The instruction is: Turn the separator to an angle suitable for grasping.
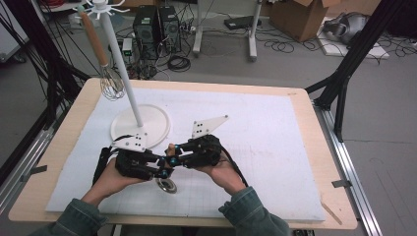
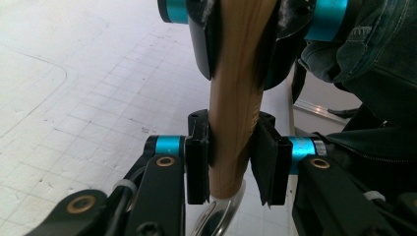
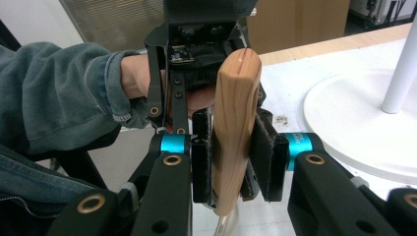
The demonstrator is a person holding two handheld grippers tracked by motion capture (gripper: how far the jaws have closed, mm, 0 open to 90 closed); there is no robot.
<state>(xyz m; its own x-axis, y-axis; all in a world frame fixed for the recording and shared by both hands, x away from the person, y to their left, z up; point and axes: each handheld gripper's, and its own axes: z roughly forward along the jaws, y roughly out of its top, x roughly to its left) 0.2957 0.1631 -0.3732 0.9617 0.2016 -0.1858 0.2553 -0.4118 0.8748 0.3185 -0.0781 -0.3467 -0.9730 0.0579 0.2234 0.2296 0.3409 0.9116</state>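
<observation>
You are holding a kitchen utensil with a wooden handle (image 3: 235, 123) between both grippers, above the white mat (image 1: 265, 142). The handle is showing as light, smooth wood with a fine grain, flattened and rounded at its free end, with a thin slit running down that end. At its other end it is joining a shiny metal part (image 1: 166, 186), which is hanging just below the fingertips of both grippers; what kind of head it is, you cannot tell from here.

Your right gripper (image 3: 235, 157) is pinching the handle, its two black pads pressing flat on either side of the wood, with the rounded free end standing up past the fingertips. Your left gripper (image 2: 230, 160) is facing it from the opposite side, its jaws having just been closing; its pads are now sitting against the handle's narrower part, just above the metal collar. So the two pairs of fingers are gripping the same handle, one just beside the other along its length.

Beyond your fingertips, a white stand (image 1: 139, 123) is resting on the mat, with a round base and a tall post. A whisk (image 1: 111, 83) with a wooden grip is hanging from a hook at its top, well apart from your grippers.
</observation>
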